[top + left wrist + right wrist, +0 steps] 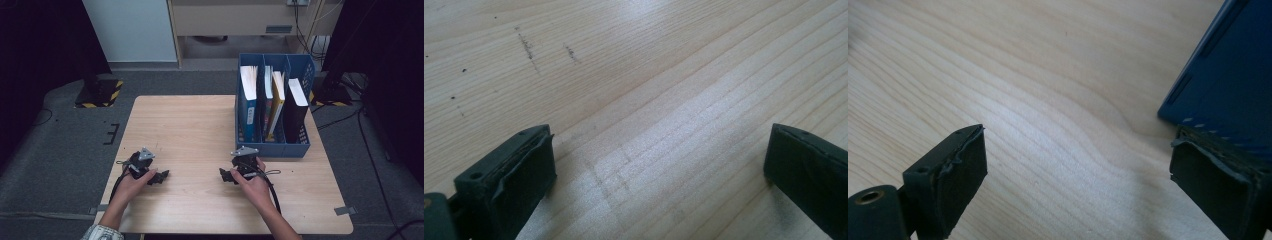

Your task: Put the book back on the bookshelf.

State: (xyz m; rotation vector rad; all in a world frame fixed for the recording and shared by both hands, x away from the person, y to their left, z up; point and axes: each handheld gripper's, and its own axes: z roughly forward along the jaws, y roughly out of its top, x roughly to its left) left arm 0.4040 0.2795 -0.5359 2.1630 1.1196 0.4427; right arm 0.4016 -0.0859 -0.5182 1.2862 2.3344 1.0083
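My left gripper (pixel 161 176) lies low over the wooden table (pixel 195 125) near its front left, held by a hand, jaws pointing right. In the left gripper view this gripper (pixel 659 150) is open, with bare wood between its pads. My right gripper (pixel 225 175) sits near the front centre, jaws pointing left, just in front of a blue file rack (pixel 272 146). In the right gripper view it (pixel 1078 155) is open over bare wood, and the rack's corner (pixel 1228 85) rises beside the right jaw.
The rack holds several upright books: a blue one (pixel 248 102), a yellow one (pixel 276 102) and a black one (pixel 296 107). Beyond the table lie grey carpet, a striped stand base (pixel 100 94) and cables (pixel 350 117). Tape strips (pixel 346 210) mark the floor.
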